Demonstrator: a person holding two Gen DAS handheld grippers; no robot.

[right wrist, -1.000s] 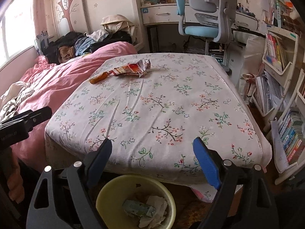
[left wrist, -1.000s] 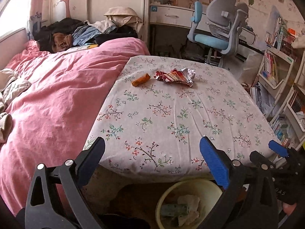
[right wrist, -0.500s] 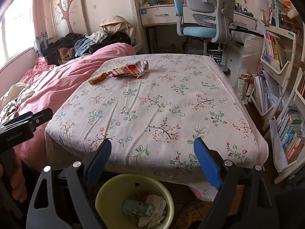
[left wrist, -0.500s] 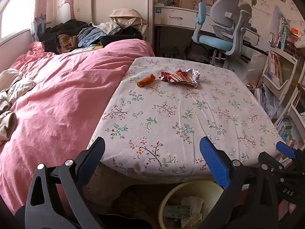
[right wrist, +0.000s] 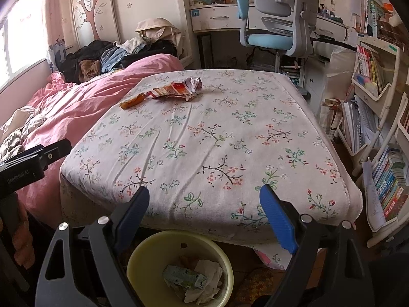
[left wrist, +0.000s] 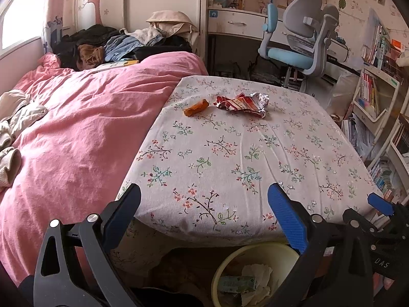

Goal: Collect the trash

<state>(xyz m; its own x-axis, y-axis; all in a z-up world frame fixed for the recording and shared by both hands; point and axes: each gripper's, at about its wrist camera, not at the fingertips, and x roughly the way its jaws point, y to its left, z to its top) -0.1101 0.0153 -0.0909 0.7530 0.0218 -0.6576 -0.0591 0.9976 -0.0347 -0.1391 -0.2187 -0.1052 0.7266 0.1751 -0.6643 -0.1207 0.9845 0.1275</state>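
A crumpled red and white wrapper [left wrist: 241, 103] [right wrist: 179, 89] lies at the far end of the floral-sheeted mattress [left wrist: 230, 158]. Just left of it is a small orange wrapper [left wrist: 196, 107] [right wrist: 131, 101]. A yellow bin [left wrist: 225, 266] [right wrist: 138, 253] stands on the floor below the mattress's near edge, holding a tissue and a green pack. My left gripper [left wrist: 204, 194] hangs open over that near edge, with nothing between its fingers. My right gripper [right wrist: 204, 193] is open and empty too, above the bin. Both stand far from the wrappers.
A pink duvet [left wrist: 76, 128] with piled clothes covers the bed on the left. At the back stand a desk and a blue and grey chair [left wrist: 299, 41]. Bookshelves [right wrist: 378, 97] line the right side.
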